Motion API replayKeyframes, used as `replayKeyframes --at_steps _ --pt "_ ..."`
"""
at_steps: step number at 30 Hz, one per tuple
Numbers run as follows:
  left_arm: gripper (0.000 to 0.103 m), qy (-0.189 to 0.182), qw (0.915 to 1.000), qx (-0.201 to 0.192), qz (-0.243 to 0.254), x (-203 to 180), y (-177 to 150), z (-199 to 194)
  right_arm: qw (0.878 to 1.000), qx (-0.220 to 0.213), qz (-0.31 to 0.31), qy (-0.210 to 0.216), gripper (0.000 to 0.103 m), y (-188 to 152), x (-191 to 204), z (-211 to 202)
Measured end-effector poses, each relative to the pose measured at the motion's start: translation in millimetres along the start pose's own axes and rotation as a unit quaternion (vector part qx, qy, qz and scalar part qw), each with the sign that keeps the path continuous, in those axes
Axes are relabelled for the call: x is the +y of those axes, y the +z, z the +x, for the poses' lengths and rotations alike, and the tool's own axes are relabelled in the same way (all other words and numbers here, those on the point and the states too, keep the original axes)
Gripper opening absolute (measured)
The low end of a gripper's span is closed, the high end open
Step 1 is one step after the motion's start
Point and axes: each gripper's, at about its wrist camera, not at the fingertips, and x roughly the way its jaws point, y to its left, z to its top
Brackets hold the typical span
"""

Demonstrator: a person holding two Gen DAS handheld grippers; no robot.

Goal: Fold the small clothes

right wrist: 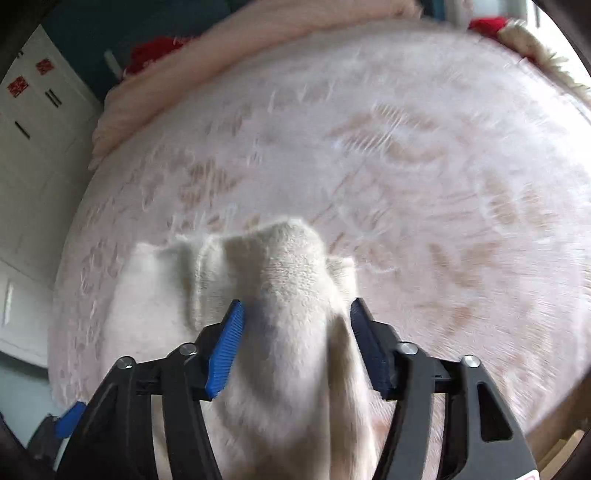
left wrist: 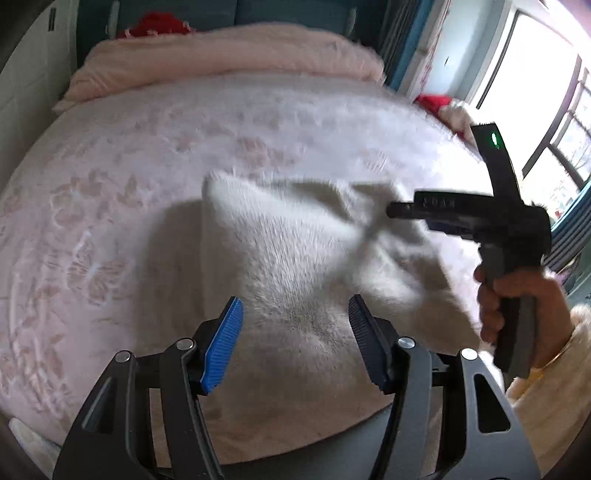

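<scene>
A white fuzzy garment (left wrist: 288, 251) lies on the pink flowered bed cover (left wrist: 147, 147). Its right part is drawn up in a peak toward my right gripper (left wrist: 391, 211), which a hand (left wrist: 517, 295) holds at the right. In the right wrist view a thick bunch of the garment (right wrist: 288, 280) fills the gap of the right gripper (right wrist: 295, 332), and both blue pads touch it. My left gripper (left wrist: 295, 332) hovers open over the garment's near part, with nothing pinched between its pads.
A folded pink blanket (left wrist: 221, 51) lies across the far end of the bed, with a red item (left wrist: 159, 24) behind it. A bright window (left wrist: 535, 74) is at the right. White cabinets (right wrist: 33, 147) stand left of the bed. The bed cover (right wrist: 443, 184) stretches wide to the right.
</scene>
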Motion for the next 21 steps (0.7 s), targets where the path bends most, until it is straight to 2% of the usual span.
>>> replayKeyframes --at_steps 1,4,5,6,7,8,10,11,14,17,19,20,21 --pt "0.057 0.003 1.0 0.009 0.0 -1 -1 8 1.0 0.01 -0.009 0.01 0.014 2 4 3" --pt "0.057 0.025 0.9996 0.015 0.005 1 -6 21 0.996 -0.057 -0.01 0.062 0.013 5 5 -35" --pt "0.057 0.032 0.9993 0.015 0.013 0 -6 23 0.997 -0.059 0.0 0.054 0.013 7 -6 -30" --pt "0.057 0.035 0.9991 0.015 0.018 -1 -7 24 0.999 -0.032 0.008 0.038 0.014 8 -18 -13" --pt "0.057 0.037 0.9988 0.015 0.027 -4 -8 26 0.999 0.015 0.011 0.027 0.016 6 -29 14" --pt "0.057 0.041 0.9985 0.017 0.033 -6 -8 29 0.999 0.026 0.015 0.041 0.017 1 -38 21" --pt "0.058 0.052 0.9975 0.017 0.043 -9 -9 28 0.997 0.005 0.037 0.07 0.024 2 -44 -4" --pt "0.058 0.051 0.9977 0.017 0.042 -8 -9 27 0.996 -0.02 0.049 0.077 0.027 -1 -44 -30" --pt "0.058 0.039 0.9986 0.015 0.031 -3 -10 25 0.993 -0.079 0.03 0.079 0.027 -28 -39 -100" --pt "0.06 0.039 0.9986 0.016 0.03 -3 -9 26 0.992 -0.067 0.012 0.107 0.027 -72 -30 -125" --pt "0.061 0.044 0.9984 0.012 0.033 -6 -10 26 0.996 -0.029 -0.013 0.083 0.022 -102 -13 -99" --pt "0.062 0.048 0.9982 0.011 0.034 -7 -11 26 0.999 0.0 -0.039 0.026 0.018 -119 -14 -73" --pt "0.063 0.048 0.9982 0.01 0.035 -9 -11 26 0.998 0.012 -0.052 -0.015 0.025 -122 -15 -54"
